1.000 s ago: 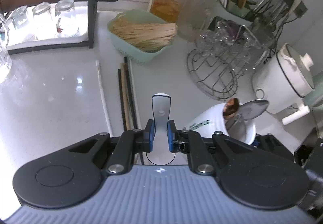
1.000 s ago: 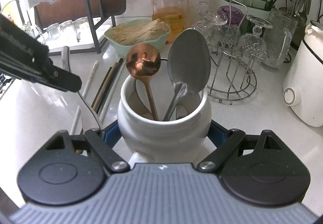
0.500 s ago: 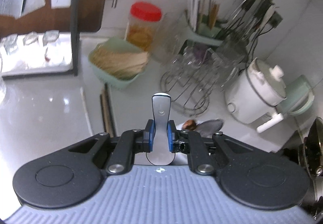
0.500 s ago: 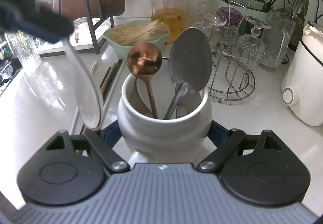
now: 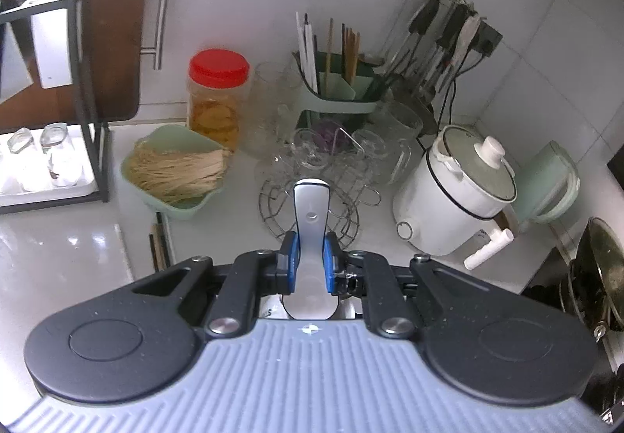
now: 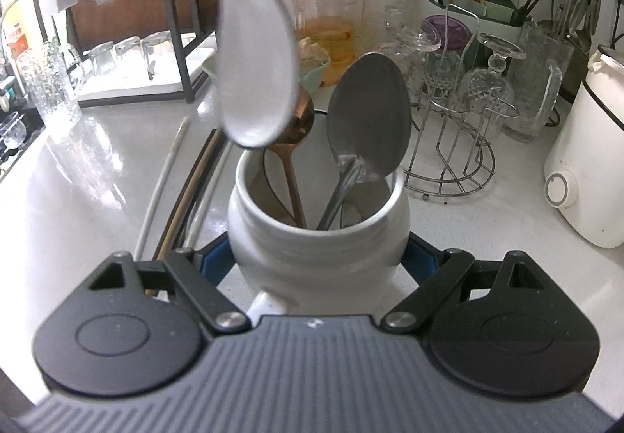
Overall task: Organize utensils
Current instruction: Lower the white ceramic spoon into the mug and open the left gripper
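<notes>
Utensils: two spoons stood in the white crock, which my right gripper clasped. A third, the flat spoon, hung pinched in my left gripper above the crock's mouth; chopsticks lay unsorted on the counter.

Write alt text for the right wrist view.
The right claw grips a white ceramic jar holding a copper spoon and a steel spoon, while a pale spoon bowl hangs above its mouth.

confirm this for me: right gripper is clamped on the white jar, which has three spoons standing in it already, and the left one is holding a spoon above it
Not quite: the right wrist view shows two spoons in the white jar, a copper spoon and a grey spoon. The rest holds: the right gripper clamps the jar, and the left gripper holds a third spoon above it.
</notes>
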{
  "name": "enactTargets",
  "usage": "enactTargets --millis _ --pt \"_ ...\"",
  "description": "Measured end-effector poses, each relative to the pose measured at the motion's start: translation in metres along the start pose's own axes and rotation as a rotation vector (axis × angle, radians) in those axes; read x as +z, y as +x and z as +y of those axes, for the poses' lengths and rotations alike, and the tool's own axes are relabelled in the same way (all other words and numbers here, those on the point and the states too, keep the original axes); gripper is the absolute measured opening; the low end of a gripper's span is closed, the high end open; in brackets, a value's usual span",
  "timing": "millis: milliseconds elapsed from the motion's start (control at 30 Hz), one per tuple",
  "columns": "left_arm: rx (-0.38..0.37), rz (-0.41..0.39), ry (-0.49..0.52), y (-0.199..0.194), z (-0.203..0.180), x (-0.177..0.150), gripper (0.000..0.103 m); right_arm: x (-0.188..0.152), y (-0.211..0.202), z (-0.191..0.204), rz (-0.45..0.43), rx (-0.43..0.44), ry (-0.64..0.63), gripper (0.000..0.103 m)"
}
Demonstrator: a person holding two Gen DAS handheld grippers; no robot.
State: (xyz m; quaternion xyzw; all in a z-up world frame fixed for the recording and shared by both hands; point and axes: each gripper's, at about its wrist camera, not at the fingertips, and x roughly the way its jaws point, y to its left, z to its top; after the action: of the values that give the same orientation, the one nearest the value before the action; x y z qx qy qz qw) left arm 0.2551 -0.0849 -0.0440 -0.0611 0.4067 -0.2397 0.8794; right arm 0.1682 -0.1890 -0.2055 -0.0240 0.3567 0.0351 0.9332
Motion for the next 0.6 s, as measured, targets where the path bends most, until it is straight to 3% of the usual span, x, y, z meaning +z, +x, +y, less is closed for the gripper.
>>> enactTargets --millis 333,600 --pt "0.009 0.113 0.045 0.038 -0.006 -0.015 0.016 -0.003 -0.002 0.000 -0.015 0.008 -0.003 0.091" --pt "0.001 0.263 0.089 0.060 -0.011 -0.008 0.016 -0.005 -0.003 0.000 -0.030 0.017 -0.009 0.091"
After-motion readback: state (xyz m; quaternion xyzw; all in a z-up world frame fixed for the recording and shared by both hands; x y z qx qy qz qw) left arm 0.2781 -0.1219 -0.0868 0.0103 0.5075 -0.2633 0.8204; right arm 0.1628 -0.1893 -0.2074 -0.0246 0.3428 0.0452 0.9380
